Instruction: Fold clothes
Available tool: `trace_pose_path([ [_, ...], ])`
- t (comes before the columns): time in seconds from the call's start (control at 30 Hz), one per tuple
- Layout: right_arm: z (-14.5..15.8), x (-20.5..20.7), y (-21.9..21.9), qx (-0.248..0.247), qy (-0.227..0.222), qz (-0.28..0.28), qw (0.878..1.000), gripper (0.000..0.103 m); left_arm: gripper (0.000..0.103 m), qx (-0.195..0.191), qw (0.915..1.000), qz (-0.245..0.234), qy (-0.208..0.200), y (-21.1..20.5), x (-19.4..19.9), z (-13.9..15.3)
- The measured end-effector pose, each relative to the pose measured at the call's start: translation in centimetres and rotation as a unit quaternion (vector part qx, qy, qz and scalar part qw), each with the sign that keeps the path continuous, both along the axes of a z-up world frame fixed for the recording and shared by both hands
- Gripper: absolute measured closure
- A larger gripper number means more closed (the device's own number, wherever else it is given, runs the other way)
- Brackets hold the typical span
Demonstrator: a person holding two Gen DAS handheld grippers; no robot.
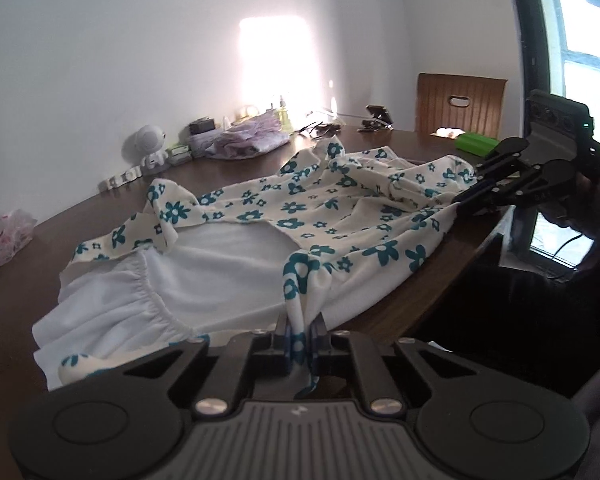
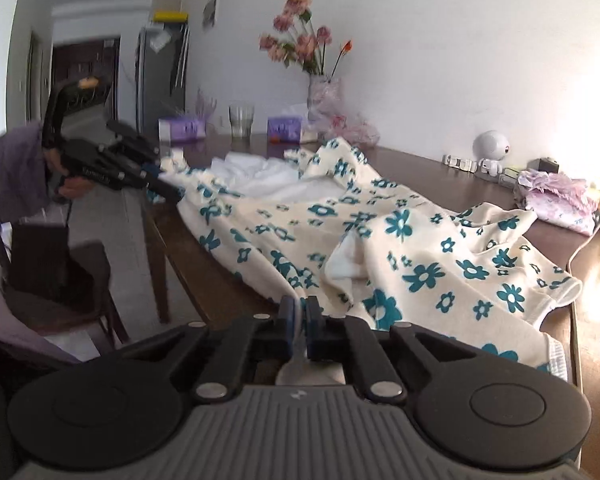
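A cream garment with teal flowers (image 1: 320, 216) and a white lining lies spread over the dark wooden table (image 1: 80, 216). My left gripper (image 1: 300, 332) is shut on a bunched edge of the garment at the near table edge. My right gripper (image 1: 466, 196) shows at the right, shut on the garment's other end. In the right wrist view the floral garment (image 2: 380, 240) stretches away from my right gripper (image 2: 300, 312), which pinches its near edge. The left gripper (image 2: 168, 190), held by a hand, clamps the far end.
Along the wall stand a white toy robot (image 1: 148, 148), folded lilac cloth (image 1: 248, 140), bottles and a phone stand. A green box (image 1: 476, 144) and a wooden chair back (image 1: 460, 104) sit at the far right. A flower vase (image 2: 324, 96), a glass (image 2: 241, 120) and a chair (image 2: 60, 280) show in the right wrist view.
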State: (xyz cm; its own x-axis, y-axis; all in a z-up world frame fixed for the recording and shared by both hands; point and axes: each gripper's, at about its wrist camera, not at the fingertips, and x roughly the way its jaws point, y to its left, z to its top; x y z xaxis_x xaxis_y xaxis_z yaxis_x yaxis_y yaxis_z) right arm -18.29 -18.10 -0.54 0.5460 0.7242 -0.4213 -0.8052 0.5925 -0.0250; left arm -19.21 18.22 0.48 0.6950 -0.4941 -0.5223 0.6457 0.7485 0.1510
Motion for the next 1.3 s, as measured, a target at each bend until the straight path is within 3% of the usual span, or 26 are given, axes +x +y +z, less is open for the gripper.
trace_pose_path([
  [0.07,0.8,0.5,-0.5,0.012,0.003,0.002,1.000,0.098,0.096,0.003,0.9999,-0.004,-0.013,0.2,0.2,0.9],
  [0.17,2.2,1.6,-0.9,0.020,0.002,0.002,1.000,0.098,0.096,0.037,0.9984,-0.024,-0.036,-0.6,2.1,2.7],
  [0.33,4.1,6.8,1.3,-0.053,0.004,-0.033,0.998,0.098,0.094,0.108,0.9921,-0.037,-0.053,-2.9,8.5,4.1],
  [0.4,3.9,9.1,2.5,-0.086,0.009,-0.073,0.994,0.092,0.086,0.128,0.9908,-0.014,-0.041,-4.1,11.7,3.1],
  [0.43,3.5,9.9,2.9,-0.101,0.001,-0.103,0.989,0.081,0.082,0.139,0.9897,-0.003,-0.036,-4.5,12.7,2.8],
  [0.47,3.6,10.0,2.5,-0.102,-0.009,-0.125,0.987,0.078,0.082,0.148,0.9883,0.008,-0.035,-4.8,13.3,2.5],
  [0.53,4.4,9.2,0.6,-0.090,-0.027,-0.158,0.983,0.078,0.080,0.136,0.9897,0.013,-0.044,-4.1,12.8,2.8],
  [0.6,5.2,8.5,-1.2,-0.078,-0.046,-0.190,0.977,0.078,0.067,0.103,0.9926,0.024,-0.058,-2.3,11.0,3.7],
  [0.63,5.6,7.8,-2.3,-0.067,-0.049,-0.194,0.977,0.078,0.055,0.088,0.9934,0.031,-0.066,-1.3,10.1,4.2],
  [0.67,5.9,6.9,-3.5,-0.054,-0.049,-0.191,0.979,0.078,0.048,0.072,0.9939,0.043,-0.072,-0.4,9.1,4.6],
  [0.73,6.0,5.0,-4.8,-0.029,-0.033,-0.166,0.985,0.078,0.047,0.037,0.9942,0.072,-0.070,1.3,7.3,5.1],
  [0.8,5.1,3.6,-5.1,-0.014,-0.007,-0.137,0.990,0.077,0.041,0.002,0.9970,0.066,-0.040,2.5,5.9,4.4],
  [0.87,4.1,3.3,-4.6,-0.006,0.013,-0.137,0.991,0.076,0.028,0.016,0.9980,0.048,-0.037,2.2,4.7,2.9],
  [0.9,3.7,3.4,-4.2,-0.002,0.019,-0.140,0.990,0.076,0.028,0.027,0.9979,0.048,-0.035,1.9,4.6,2.2],
  [1.0,2.7,3.7,-2.6,0.012,0.031,-0.144,0.989,0.076,0.031,0.060,0.9957,0.069,-0.014,0.7,5.9,0.3],
  [1.03,2.5,3.9,-1.9,0.013,0.031,-0.132,0.991,0.076,0.037,0.065,0.9951,0.074,-0.009,0.6,6.3,-0.2],
  [1.1,2.0,4.4,-1.0,0.008,0.038,-0.118,0.992,0.076,0.060,0.063,0.9950,0.077,-0.007,1.4,6.9,-0.5],
  [1.13,1.6,4.8,-0.8,0.005,0.046,-0.119,0.992,0.076,0.078,0.061,0.9955,0.072,-0.003,1.8,7.2,-0.5],
  [1.17,1.2,5.4,-0.9,0.007,0.060,-0.121,0.991,0.076,0.088,0.060,0.9963,0.061,0.004,2.2,7.4,-0.5],
  [1.3,0.3,7.2,-2.2,0.044,0.119,-0.116,0.985,0.077,0.096,0.086,0.9958,0.022,0.020,3.3,7.1,-0.6],
])
